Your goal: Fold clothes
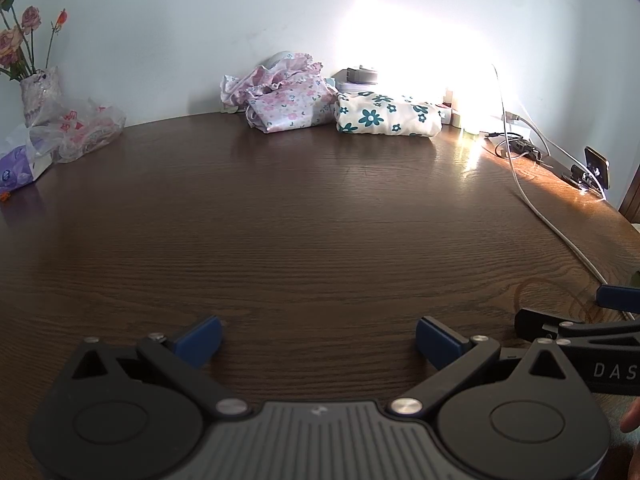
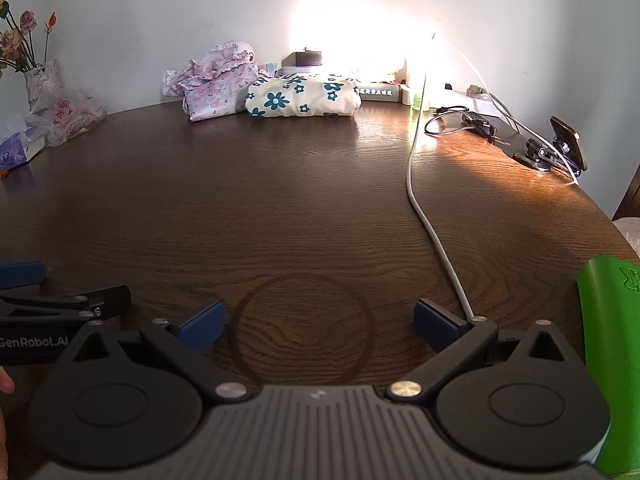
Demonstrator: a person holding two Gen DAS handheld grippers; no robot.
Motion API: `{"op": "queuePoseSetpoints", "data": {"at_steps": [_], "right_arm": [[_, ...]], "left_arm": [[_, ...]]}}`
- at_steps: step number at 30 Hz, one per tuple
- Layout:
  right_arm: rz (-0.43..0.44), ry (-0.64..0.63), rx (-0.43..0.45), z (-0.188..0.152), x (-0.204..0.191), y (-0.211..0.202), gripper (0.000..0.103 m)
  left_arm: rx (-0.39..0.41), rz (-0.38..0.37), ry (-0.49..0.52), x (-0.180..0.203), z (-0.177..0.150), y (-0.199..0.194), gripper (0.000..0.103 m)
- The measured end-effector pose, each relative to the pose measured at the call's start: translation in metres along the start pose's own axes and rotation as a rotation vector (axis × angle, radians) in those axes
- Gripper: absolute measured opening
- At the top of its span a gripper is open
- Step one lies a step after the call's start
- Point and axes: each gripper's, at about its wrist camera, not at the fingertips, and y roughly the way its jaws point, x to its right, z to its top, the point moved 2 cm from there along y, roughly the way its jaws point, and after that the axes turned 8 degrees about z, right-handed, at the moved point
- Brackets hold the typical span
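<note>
Both the left gripper (image 1: 319,338) and right gripper (image 2: 319,322) are hovering with fingers spread wide, empty, over the dark wooden tabletop (image 1: 300,208); a folded cream teal-flowered garment (image 1: 386,116) and a crumpled pink floral garment (image 1: 280,96) are lying at the far edge.

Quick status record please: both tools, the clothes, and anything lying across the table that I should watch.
left tool: open, nothing between the fingers
right tool: open, nothing between the fingers
pink floral garment: crumpled, far edge of table by the wall
teal-flower garment: folded bundle, touching the pink one's right side
white cable: runs along the table on the right
table: bare in front of both tools
</note>
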Motion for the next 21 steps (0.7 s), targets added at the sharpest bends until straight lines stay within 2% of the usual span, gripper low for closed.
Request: {"op": "queuePoseSetpoints", "data": {"at_steps": [6,21], "right_arm": [[0.032,0.014,0.012,-0.0009,0.0024,-0.0028,0.103],[0.035,0.013,0.011,0.0002,0.0008,-0.0029,0.103]], "left_arm": [[0.000,-0.005,0.012,0.0030,0.0002,-0.0002,0.103],[-0.001,-0.005,0.010,0.0037,0.0003,0.0002,0.103]]}}
